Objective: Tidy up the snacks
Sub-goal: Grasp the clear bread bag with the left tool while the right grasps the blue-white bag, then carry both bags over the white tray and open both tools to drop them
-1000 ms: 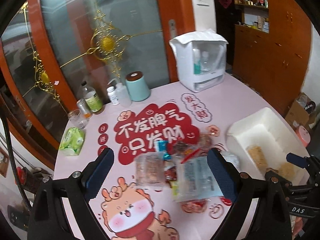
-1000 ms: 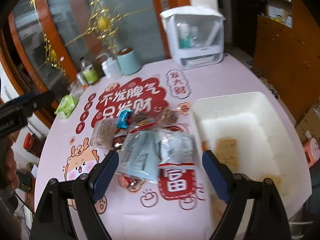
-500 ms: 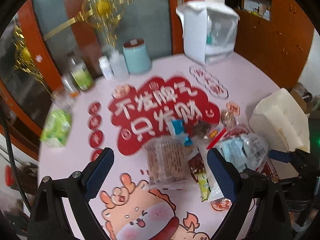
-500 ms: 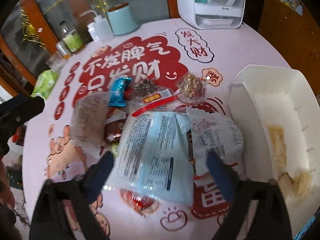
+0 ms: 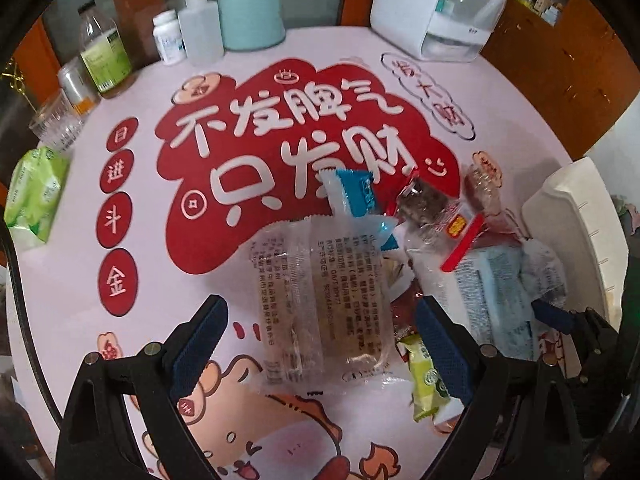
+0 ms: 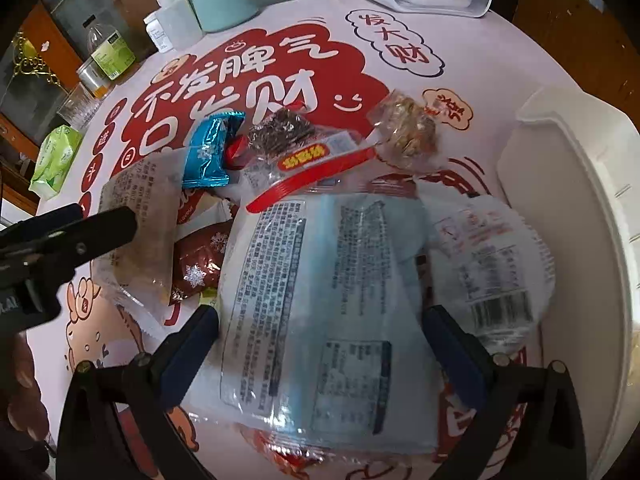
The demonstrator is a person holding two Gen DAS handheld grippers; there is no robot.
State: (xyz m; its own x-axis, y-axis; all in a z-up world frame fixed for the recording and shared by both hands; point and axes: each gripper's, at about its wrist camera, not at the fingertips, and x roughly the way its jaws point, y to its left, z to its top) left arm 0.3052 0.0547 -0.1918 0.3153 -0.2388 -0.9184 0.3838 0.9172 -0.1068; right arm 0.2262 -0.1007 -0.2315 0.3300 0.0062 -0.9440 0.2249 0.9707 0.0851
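Round table (image 5: 500, 92) under a pink cloth with a red patch of white characters, filling both views. White bin (image 6: 580, 216) at 3 o'clock of the snack pile, at the table's right edge, pale pieces barely visible inside at its lower right. White organizer box (image 5: 432, 8) at 1 o'clock on the far side; teal canister (image 5: 250, 12), squeeze bottle (image 5: 200, 28), pill bottle (image 5: 168, 38) and green-labelled bottle (image 5: 105, 56) lined up from 12 towards 10 o'clock; glass cup (image 5: 56, 122) and green tissue pack (image 5: 34, 196) at 9 o'clock.

Snack pile mid-table, just beside the bin. Largest: pale blue packet (image 6: 332, 312), printed side up, flat between the spread fingers of the right tongs (image 6: 320, 340), fingers wide apart on either side, not pinching. White round-ended packet (image 6: 496, 264) at its 3 o'clock, overlapping it and lying against the bin wall. Clear-wrapped brown cake (image 5: 320, 292) between the spread fingers of the left tongs (image 5: 320, 344), also wide apart, nothing gripped. Clear pack with red strip and dark contents (image 6: 300, 148) at 12 o'clock of the blue packet; nut cluster in clear wrap (image 6: 406, 134) at 1 o'clock; blue foil candy (image 6: 210, 148) at 11 o'clock; brown snowflake wrapper (image 6: 198, 262) at 9 o'clock, partly under neighbours. Small green sachet (image 5: 426, 380) beside the left tongs' right finger.
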